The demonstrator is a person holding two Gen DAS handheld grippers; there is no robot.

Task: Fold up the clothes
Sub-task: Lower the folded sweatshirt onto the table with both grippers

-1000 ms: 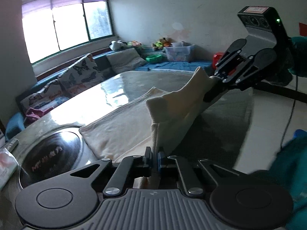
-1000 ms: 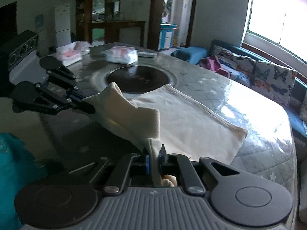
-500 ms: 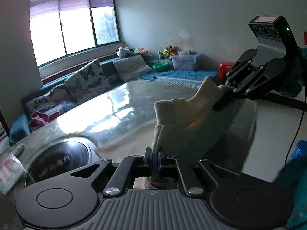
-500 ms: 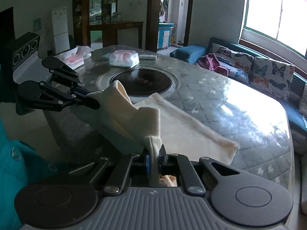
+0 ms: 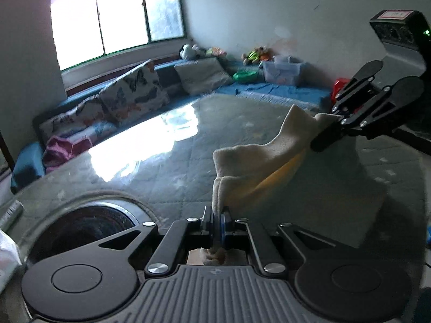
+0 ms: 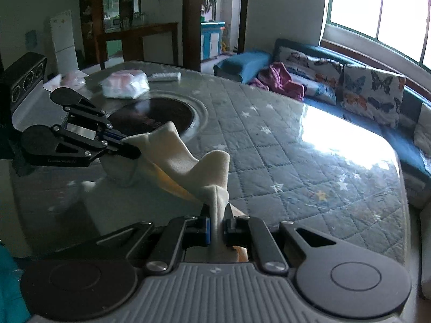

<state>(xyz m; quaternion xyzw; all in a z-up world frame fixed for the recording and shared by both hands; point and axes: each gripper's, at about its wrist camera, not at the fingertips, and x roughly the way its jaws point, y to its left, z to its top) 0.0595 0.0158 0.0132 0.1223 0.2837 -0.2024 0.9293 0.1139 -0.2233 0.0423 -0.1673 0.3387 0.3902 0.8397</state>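
Note:
A cream cloth (image 5: 250, 161) hangs in the air between my two grippers, above the near edge of the quilted grey table (image 5: 167, 161). My left gripper (image 5: 217, 224) is shut on one corner of it. My right gripper (image 6: 216, 226) is shut on the other corner (image 6: 212, 172). In the left wrist view the right gripper (image 5: 317, 141) is at the right, clamping the cloth. In the right wrist view the left gripper (image 6: 132, 150) is at the left, clamping it. The cloth sags between them and its lower part drops below the table edge.
A round dark hob (image 6: 153, 118) is set into the table (image 6: 296, 161). Plastic bags (image 6: 125, 84) and a remote (image 6: 165, 76) lie beyond it. A blue sofa with butterfly cushions (image 6: 369, 91) runs along the window. A storage box (image 5: 282, 71) and toys sit at the far wall.
Both grippers have lifted the cloth off the table and pulled it toward the near edge. It no longer lies spread on the tabletop and now hangs between them.

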